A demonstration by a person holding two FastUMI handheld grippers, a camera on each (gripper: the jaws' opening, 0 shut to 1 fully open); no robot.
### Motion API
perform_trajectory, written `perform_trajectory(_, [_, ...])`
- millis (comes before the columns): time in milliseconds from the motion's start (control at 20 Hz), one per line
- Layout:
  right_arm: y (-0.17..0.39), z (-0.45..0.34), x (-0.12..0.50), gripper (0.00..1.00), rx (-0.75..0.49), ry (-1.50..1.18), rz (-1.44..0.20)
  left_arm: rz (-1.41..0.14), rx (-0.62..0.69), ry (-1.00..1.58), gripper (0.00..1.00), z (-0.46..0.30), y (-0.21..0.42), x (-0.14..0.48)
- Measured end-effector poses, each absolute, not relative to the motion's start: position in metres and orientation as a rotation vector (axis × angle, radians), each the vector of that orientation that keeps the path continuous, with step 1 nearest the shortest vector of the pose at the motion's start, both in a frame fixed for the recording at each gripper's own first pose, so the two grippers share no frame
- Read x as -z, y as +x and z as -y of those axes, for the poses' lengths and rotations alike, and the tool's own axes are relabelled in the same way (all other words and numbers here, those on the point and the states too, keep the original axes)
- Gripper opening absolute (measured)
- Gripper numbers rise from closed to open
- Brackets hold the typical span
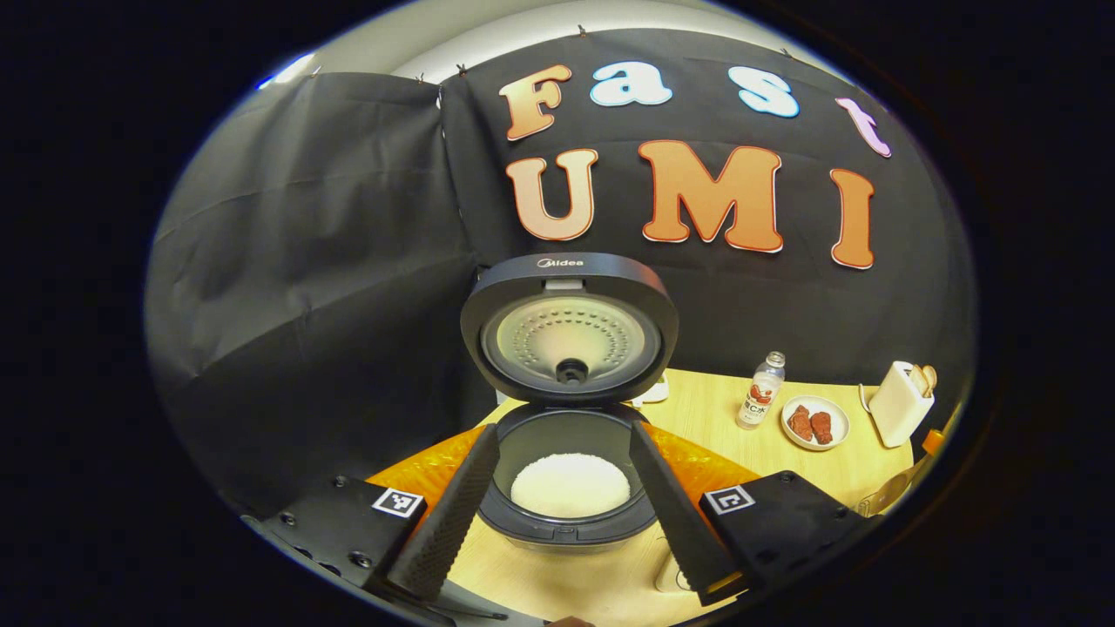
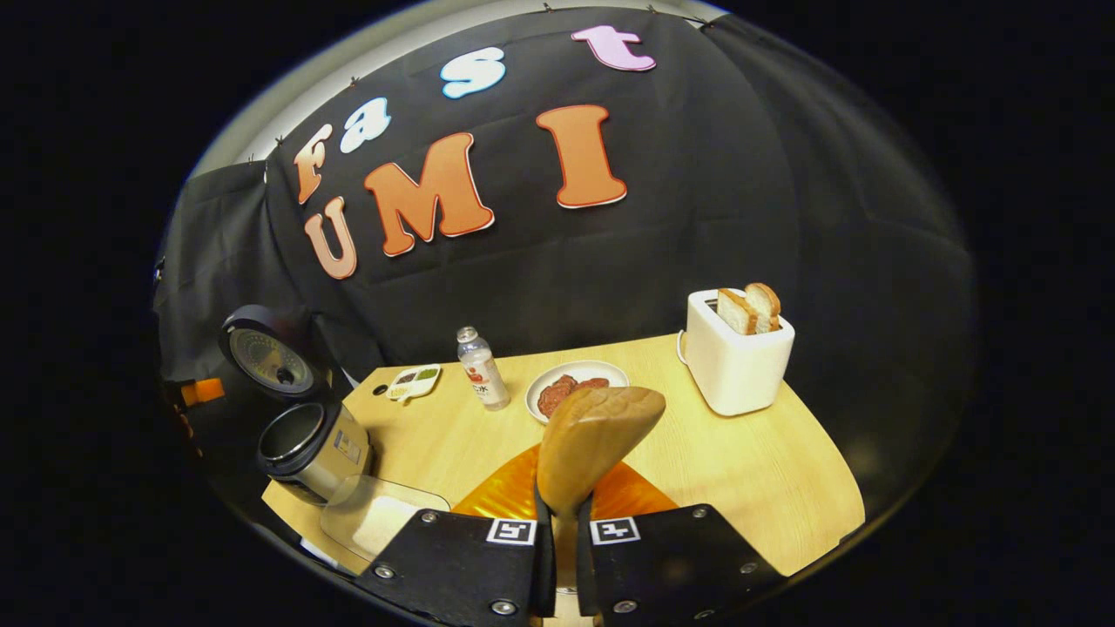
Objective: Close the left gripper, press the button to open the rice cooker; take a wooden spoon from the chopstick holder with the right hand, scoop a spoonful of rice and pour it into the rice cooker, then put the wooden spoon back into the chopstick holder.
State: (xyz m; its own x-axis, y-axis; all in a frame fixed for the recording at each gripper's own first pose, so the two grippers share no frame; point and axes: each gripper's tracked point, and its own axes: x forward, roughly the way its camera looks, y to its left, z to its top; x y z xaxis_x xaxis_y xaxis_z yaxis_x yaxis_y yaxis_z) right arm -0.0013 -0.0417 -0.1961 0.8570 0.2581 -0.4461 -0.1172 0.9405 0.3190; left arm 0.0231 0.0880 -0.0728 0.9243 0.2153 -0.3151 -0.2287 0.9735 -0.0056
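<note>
The rice cooker (image 1: 566, 470) stands open near the bench's left edge, rice in its pot, framed by the spread left tool (image 1: 566, 514). The right tool (image 2: 564, 540) pinches the wooden spoon (image 2: 592, 435), seemingly empty; next likely scooping from the clear rice tub (image 2: 379, 514), seen in the right gripper view.

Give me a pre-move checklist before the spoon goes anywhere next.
1. Rice cooker lid open: ok.
2. Rice in the cooker pot: ok, a white mound shows.
3. Right gripper clamped on the wooden spoon: ok, both fingers press its handle.
4. Spoon bowl emptied: cannot tell, the bowl's back faces the camera.
5. Left gripper clear of the pot: ok, open, fingers either side.
6. Chopstick holder located: cannot tell.
</note>
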Motion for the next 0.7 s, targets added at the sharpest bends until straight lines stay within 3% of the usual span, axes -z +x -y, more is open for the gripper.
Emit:
perform_trajectory(150, [-0.004,0.042,0.224,0.1,-0.181,0.303,-0.549,-0.317,-0.226,-0.029,1.0,-0.085,0.021,0.068])
perform_trajectory(200, [-0.003,0.041,0.231,0.05,-0.175,0.303,-0.552,-0.314,-0.226,-0.025,1.0,-0.085,0.022,0.066])
perform_trajectory(250, [-0.005,0.04,0.24,0.1,-0.173,0.305,-0.563,-0.314,-0.224,-0.023,1.0,-0.085,0.022,0.064])
perform_trajectory(700, [-0.034,0.038,0.295,0.19,-0.11,0.32,-0.775,-0.32,-0.215,-0.012,0.98,-0.088,0.036,0.057])
